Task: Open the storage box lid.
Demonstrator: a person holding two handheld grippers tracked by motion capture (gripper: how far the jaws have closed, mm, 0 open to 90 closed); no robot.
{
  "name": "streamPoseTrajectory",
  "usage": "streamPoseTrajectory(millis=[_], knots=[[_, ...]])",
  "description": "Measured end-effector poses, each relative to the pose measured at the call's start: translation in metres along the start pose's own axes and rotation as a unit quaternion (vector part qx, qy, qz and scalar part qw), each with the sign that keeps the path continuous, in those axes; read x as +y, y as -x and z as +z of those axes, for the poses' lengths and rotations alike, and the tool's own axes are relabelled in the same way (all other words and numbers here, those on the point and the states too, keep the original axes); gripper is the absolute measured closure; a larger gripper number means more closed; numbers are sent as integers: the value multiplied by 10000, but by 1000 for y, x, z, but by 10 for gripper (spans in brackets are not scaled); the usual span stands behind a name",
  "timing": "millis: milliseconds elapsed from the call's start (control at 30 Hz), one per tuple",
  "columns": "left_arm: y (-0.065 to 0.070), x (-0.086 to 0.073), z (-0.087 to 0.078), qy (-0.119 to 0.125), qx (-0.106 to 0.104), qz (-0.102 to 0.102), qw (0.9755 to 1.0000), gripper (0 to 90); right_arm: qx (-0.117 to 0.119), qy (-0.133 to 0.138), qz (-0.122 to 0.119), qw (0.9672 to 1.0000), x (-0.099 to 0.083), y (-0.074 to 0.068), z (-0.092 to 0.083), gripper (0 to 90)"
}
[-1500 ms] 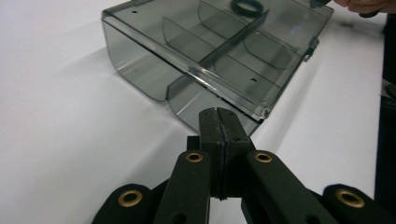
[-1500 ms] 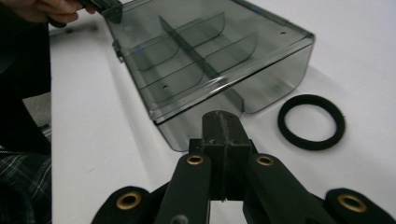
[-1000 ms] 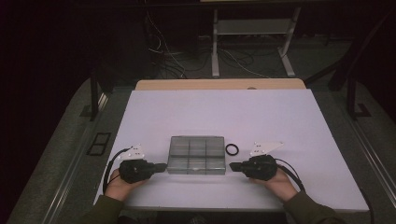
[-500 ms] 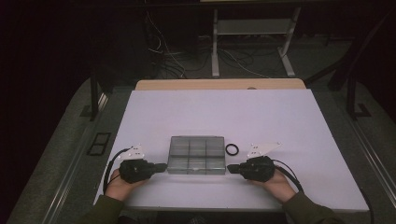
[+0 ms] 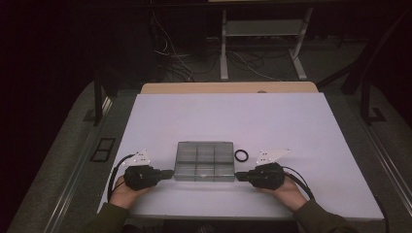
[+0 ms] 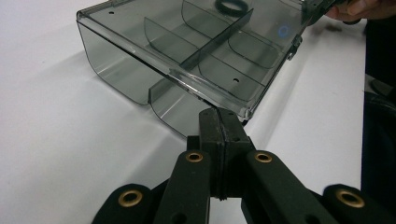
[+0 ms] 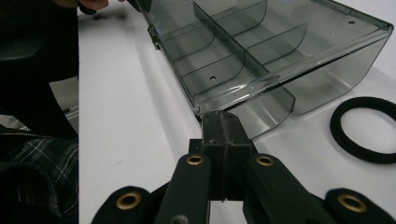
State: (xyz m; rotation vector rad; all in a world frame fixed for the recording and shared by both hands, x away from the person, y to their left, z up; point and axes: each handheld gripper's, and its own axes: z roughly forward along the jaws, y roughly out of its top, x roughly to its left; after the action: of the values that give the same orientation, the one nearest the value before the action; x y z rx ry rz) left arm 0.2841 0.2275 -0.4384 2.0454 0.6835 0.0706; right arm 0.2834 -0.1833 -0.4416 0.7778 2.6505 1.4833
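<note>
Both sets of fingers pressed fully together, left gripper (image 5: 167,173) and right gripper (image 5: 239,174) bracket the smoky compartment box (image 5: 204,161) mid-bench, holding nothing: next they must open to grip it

Left gripper (image 5: 167,173), right gripper (image 5: 239,174): black jaws, brass-ringed pivots; black cables; grey three-cornered plates; olive sleeves (image 5: 104,221).

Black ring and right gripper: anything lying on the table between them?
Nothing. In the high view, bare white table separates the black ring from the shut right gripper, whose tips sit at the clear divided box's near corner.
</note>
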Motion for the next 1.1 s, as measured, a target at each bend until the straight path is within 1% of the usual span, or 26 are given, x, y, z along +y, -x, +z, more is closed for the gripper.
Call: streamPoseTrajectory(millis=[200,533,567,600,633,667,700,800,967,1100], knots=[[-1,0,0,22,-17,-38,10000,894,-4,4,27,10000,0,1,0,892],[-2,0,0,33,-37,-30,10000,895,19,-17,53,10000,1,2,0,893],[-2,0,0,118,-105,-65,9999,895,22,-17,60,10000,1,2,0,893],[-2,1,-1,280,-212,-124,9993,895,61,32,99,9999,1,2,0,893],[-1,3,-2,317,-213,-105,9992,896,124,125,158,9997,3,2,0,893],[1,4,-2,272,-148,-32,9995,895,101,137,119,9998,5,1,0,893],[1,4,-2,272,-132,-22,9995,895,45,144,60,9999,7,0,0,894],[1,4,-1,285,-141,-36,9995,895,42,130,54,9999,8,0,0,893],[2,5,-1,298,-61,-2,9995,894,8,173,31,9998,8,0,0,893],[3,7,-1,366,-35,-5,9993,894,3,180,10,9998,8,0,0,893]])
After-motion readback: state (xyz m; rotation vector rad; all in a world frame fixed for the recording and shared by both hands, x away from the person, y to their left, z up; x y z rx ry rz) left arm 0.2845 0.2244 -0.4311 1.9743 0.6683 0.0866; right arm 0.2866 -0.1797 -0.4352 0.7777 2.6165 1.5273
